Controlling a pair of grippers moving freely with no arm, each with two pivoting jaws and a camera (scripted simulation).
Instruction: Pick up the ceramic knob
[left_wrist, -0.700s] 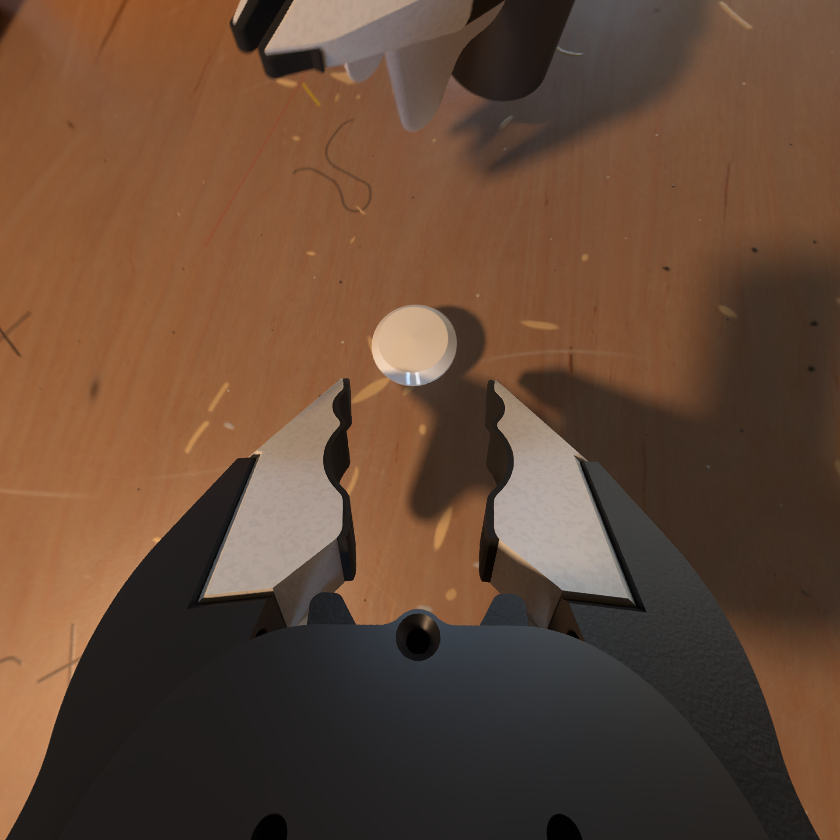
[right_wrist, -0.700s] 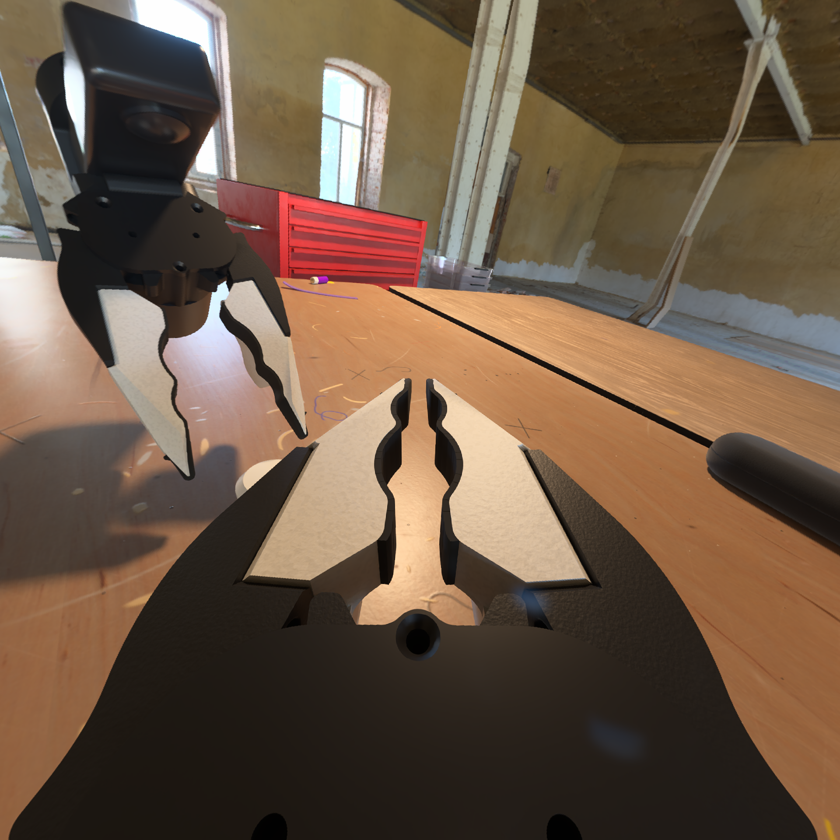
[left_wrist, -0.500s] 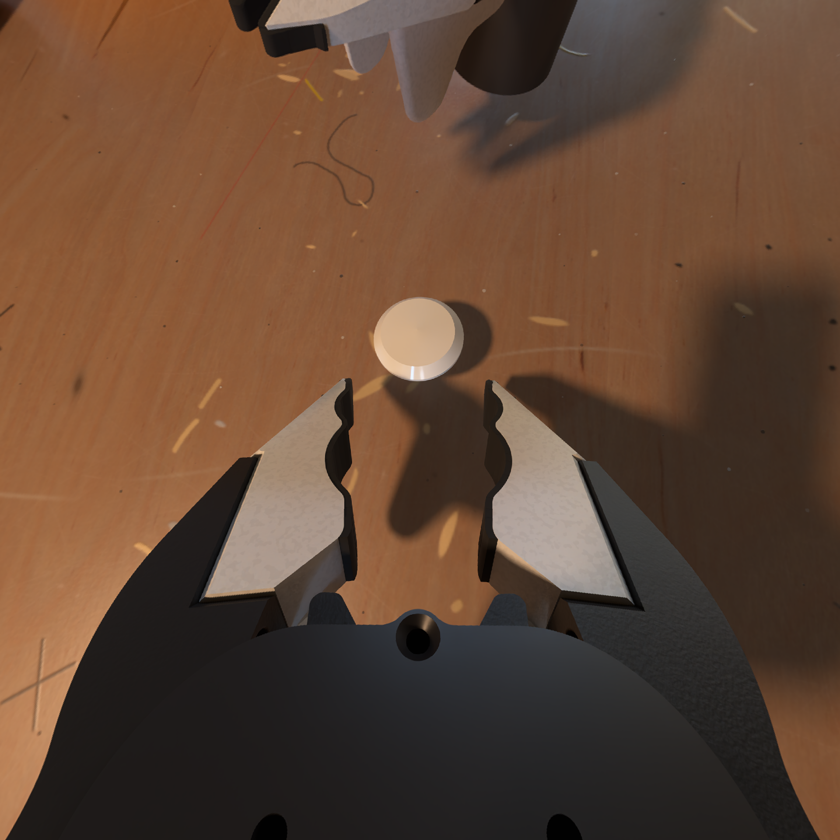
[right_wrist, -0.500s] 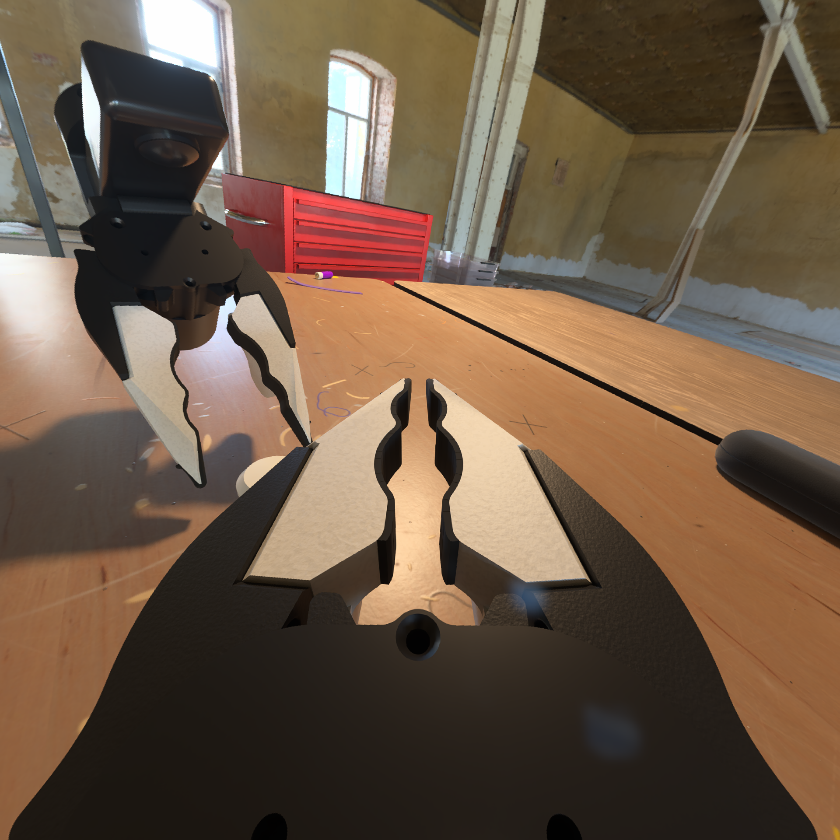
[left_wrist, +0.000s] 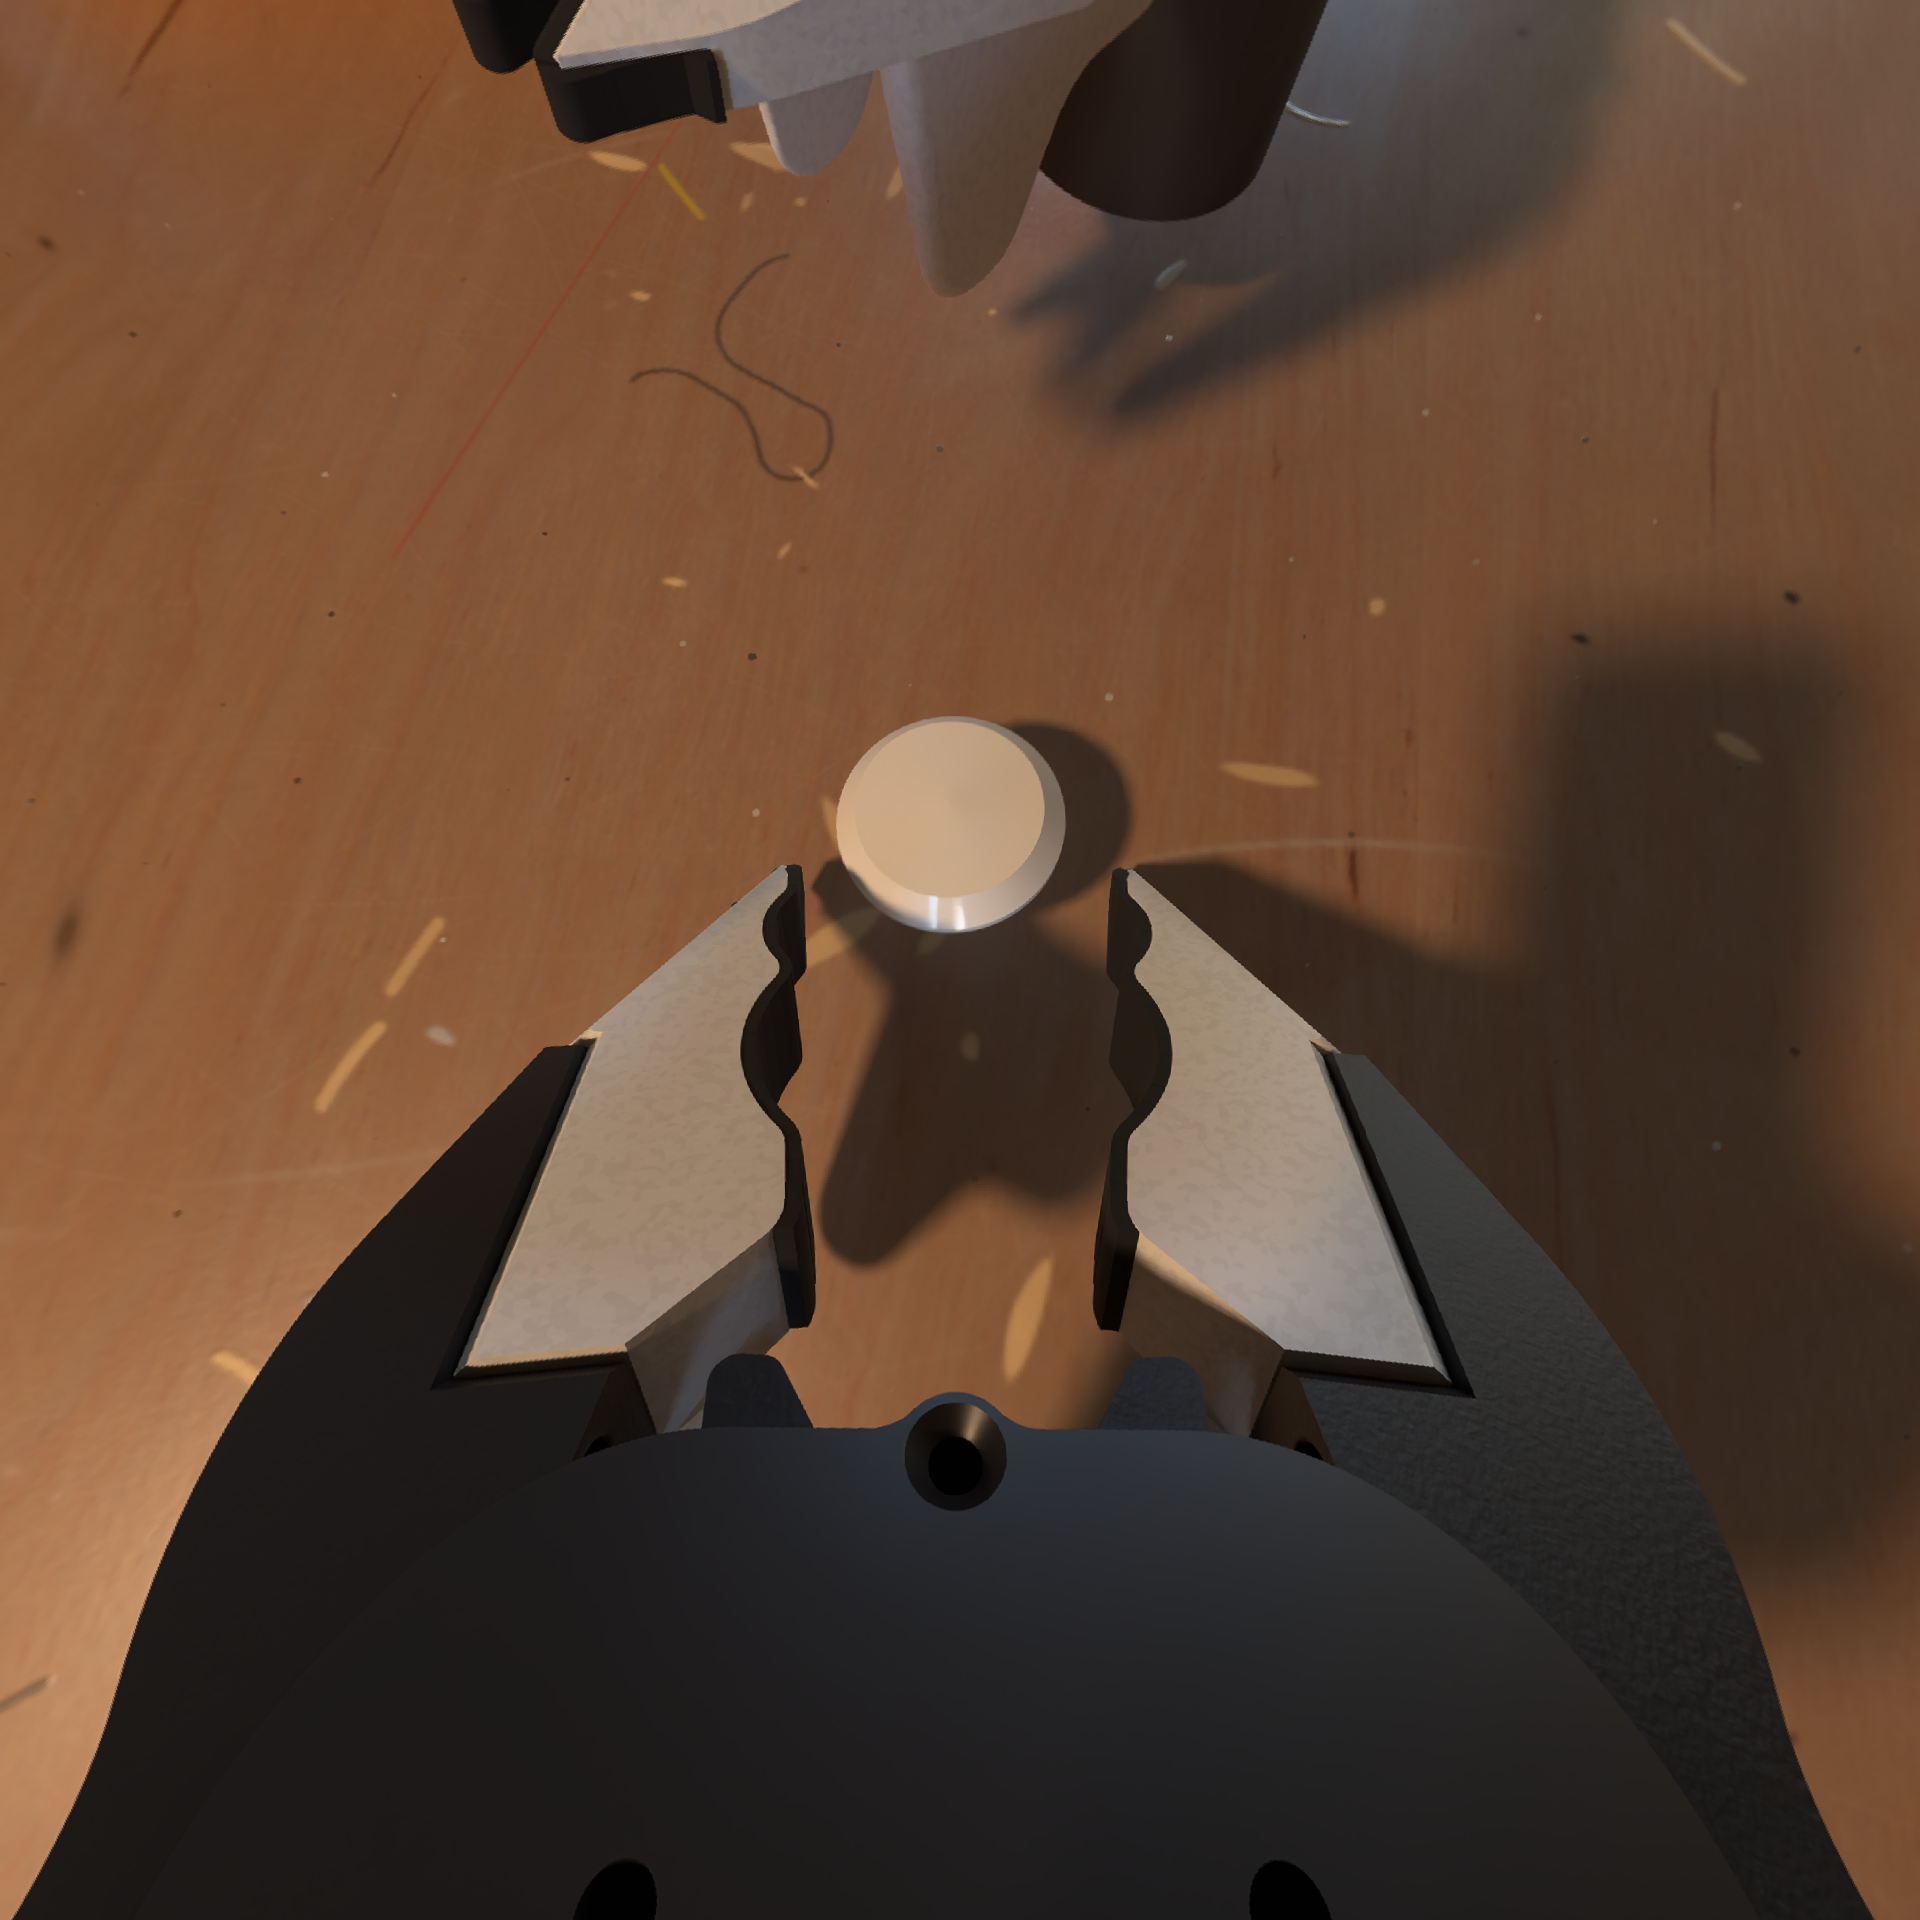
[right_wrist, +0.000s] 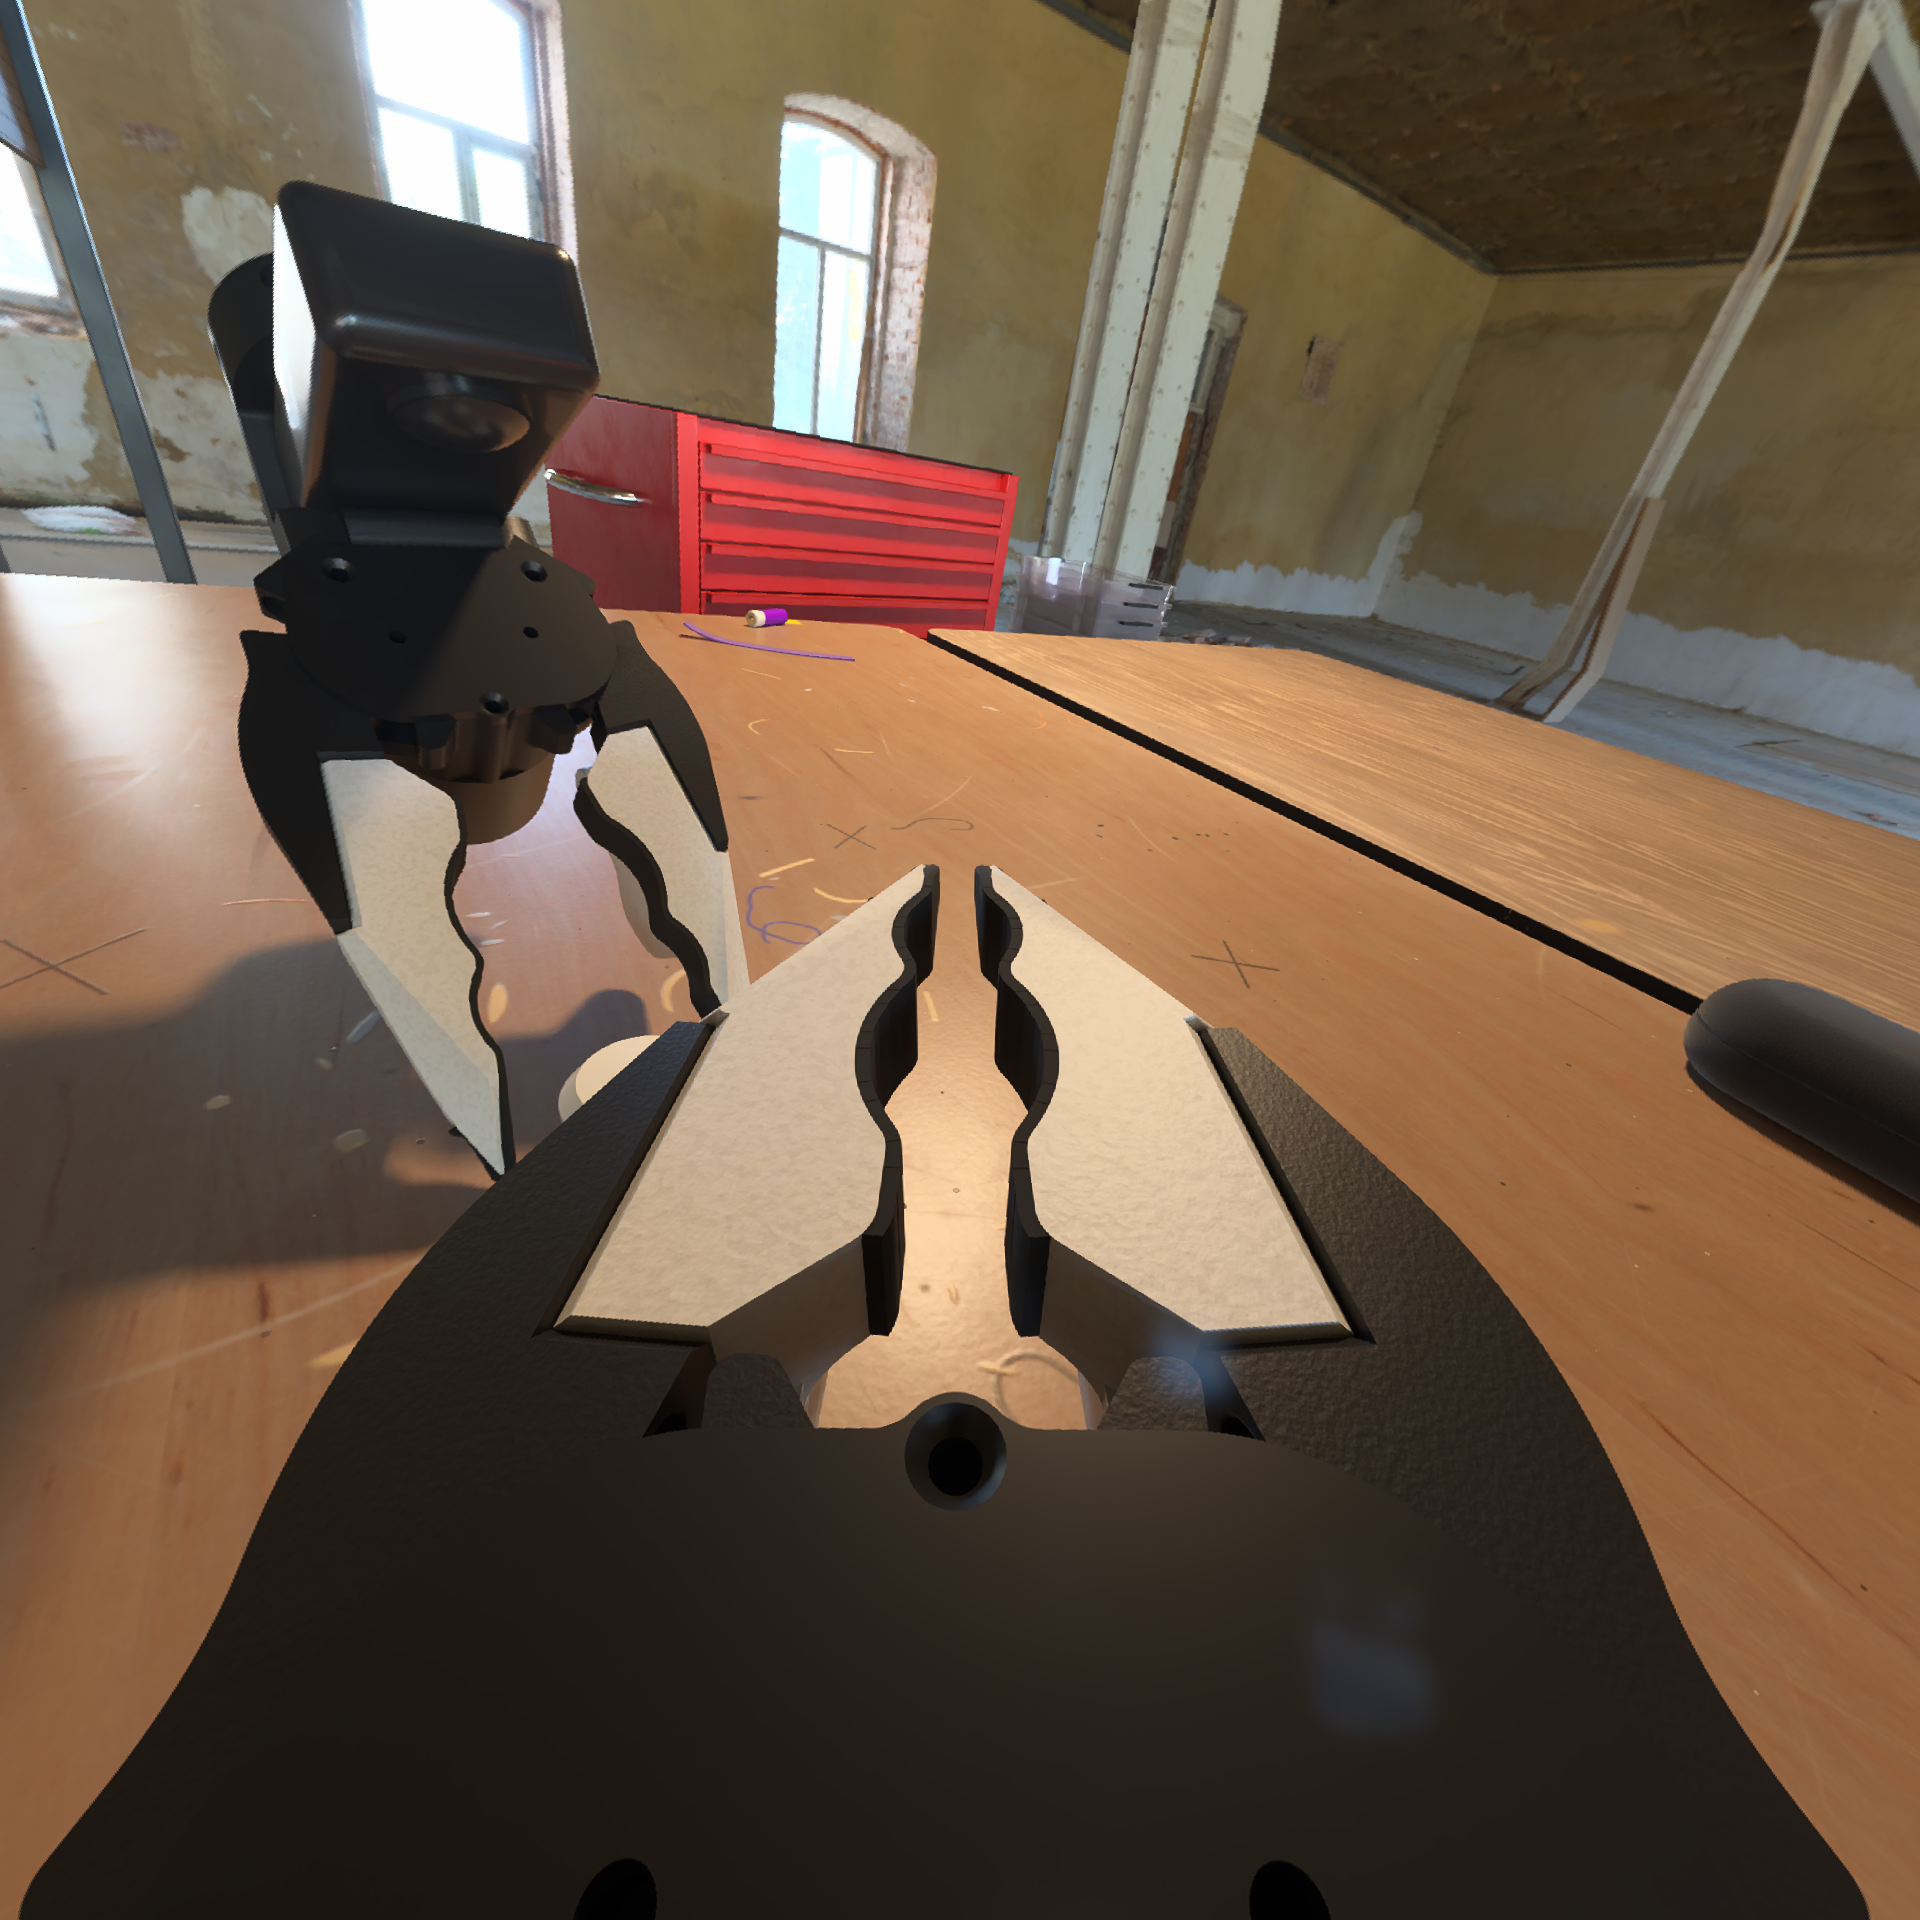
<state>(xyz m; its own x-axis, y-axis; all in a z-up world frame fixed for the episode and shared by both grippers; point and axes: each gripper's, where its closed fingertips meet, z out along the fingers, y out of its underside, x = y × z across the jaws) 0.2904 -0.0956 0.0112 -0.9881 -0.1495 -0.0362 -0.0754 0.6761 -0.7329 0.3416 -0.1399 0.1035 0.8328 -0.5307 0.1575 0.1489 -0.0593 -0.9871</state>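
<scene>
The ceramic knob (left_wrist: 951, 821) is a small round cream disc standing on the wooden table (left_wrist: 312, 623). My left gripper (left_wrist: 956, 878) is open and points down at it. Its fingertips are just short of the knob, one on each side, and do not touch it. In the right wrist view the left gripper (right_wrist: 613, 1089) hangs over the knob (right_wrist: 597, 1070), which is mostly hidden behind my right finger. My right gripper (right_wrist: 956, 875) is shut and empty, low over the table beside the knob. It also shows at the top of the left wrist view (left_wrist: 894, 187).
A black elongated object (right_wrist: 1808, 1091) lies on the table at the right. A dark seam (right_wrist: 1299, 821) separates a lighter board. A red drawer cabinet (right_wrist: 831, 530), a clear container (right_wrist: 1091, 608) and a small purple and white item (right_wrist: 767, 618) are at the far end.
My left gripper has come down closer to the knob, which now sits larger and right at the fingertips. My right gripper has stayed shut and shifted only slightly.
</scene>
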